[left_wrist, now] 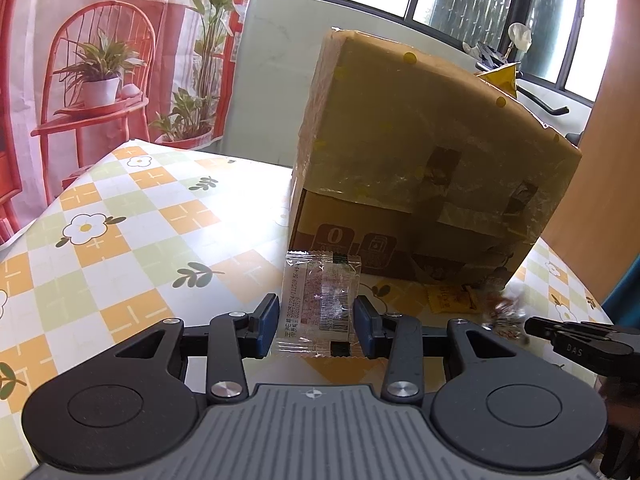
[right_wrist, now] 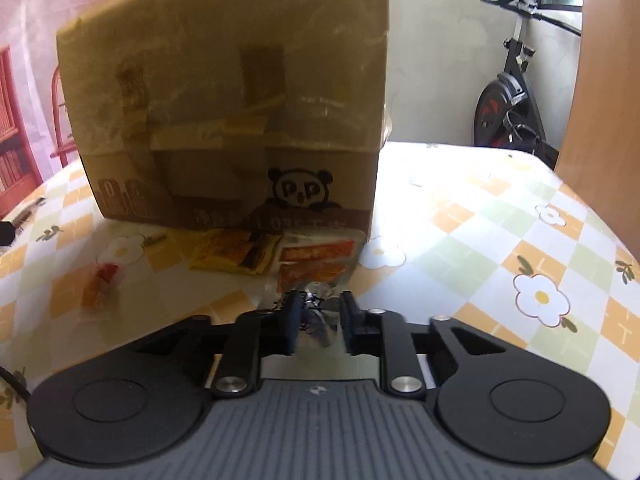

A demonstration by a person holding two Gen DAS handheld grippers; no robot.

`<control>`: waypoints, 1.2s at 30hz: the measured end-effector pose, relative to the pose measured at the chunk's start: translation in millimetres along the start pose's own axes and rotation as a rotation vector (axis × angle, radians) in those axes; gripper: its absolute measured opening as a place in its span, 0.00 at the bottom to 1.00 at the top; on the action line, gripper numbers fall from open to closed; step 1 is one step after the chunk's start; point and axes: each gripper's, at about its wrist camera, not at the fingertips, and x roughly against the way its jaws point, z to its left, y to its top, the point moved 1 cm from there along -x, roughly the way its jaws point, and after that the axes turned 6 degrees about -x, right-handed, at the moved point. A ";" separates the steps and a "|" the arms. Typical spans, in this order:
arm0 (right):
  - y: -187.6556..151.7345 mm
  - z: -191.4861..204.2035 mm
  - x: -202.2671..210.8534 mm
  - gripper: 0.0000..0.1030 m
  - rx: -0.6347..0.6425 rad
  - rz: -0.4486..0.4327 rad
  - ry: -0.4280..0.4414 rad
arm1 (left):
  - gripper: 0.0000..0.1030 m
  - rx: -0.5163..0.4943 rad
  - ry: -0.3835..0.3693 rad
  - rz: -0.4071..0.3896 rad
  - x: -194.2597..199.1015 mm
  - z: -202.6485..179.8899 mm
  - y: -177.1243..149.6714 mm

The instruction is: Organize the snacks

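Snacks are mostly unsorted as far as I can judge: a yellow packet (right_wrist: 234,254) and an orange-labelled clear packet (right_wrist: 316,258) lie on the flowered tablecloth (right_wrist: 500,232) right against the foot of the taped cardboard box (right_wrist: 228,120), and a small red-and-orange wrapped piece (right_wrist: 100,284) sits apart, further along the cloth. Nothing visibly put away yet (box interior isn't shown, so can't say what's inside). Left gripper (left_wrist: 316,322) is partly spread and pinching a clear sachet with printed label (left_wrist: 320,304) by its two side edges, in front of the box corner. Right gripper (right_wrist: 320,322) has its jaws narrowed around a crinkly silver foil wrapper (right_wrist: 320,320) on the cloth just short of the orange packet; the near pad seems to touch, full clamp I can't confirm. Judgement: early stage, two items in hand, at least three left.
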 end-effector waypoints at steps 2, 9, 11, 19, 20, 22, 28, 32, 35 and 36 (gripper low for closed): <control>1.8 -0.9 4.0 0.00 -0.003 -0.006 0.002 | 0.42 -0.002 -0.002 0.000 0.4 -0.3 -0.8; 6.1 -2.5 7.2 0.04 -0.049 0.019 0.048 | 0.42 -0.003 -0.005 0.003 1.0 -0.9 -1.3; 6.0 -2.0 2.9 0.07 -0.096 0.037 0.062 | 0.42 -0.004 -0.006 0.003 1.0 -0.9 -1.7; 13.4 15.1 -26.9 0.35 -0.158 0.122 0.069 | 0.42 0.006 0.000 0.003 0.3 2.6 -2.2; 15.5 15.7 -29.7 0.36 -0.165 0.118 0.064 | 0.42 0.008 0.001 0.004 0.4 3.0 -2.4; 19.7 16.8 -35.2 0.41 -0.170 0.116 0.053 | 0.42 0.011 0.003 0.005 -0.2 3.1 -2.7; 25.5 24.3 -46.1 0.52 -0.129 0.116 0.041 | 0.42 0.018 0.002 0.013 -2.6 1.6 -3.5; 22.5 37.9 -51.2 0.61 -0.037 0.105 0.024 | 0.42 0.019 0.003 0.013 -2.3 1.3 -3.0; 17.0 47.4 -53.9 0.62 0.047 0.090 0.002 | 0.42 0.023 0.005 0.011 -1.5 1.9 -2.8; 15.9 46.7 -53.8 0.60 0.045 0.086 0.003 | 0.42 0.024 0.005 0.009 -1.2 1.9 -3.1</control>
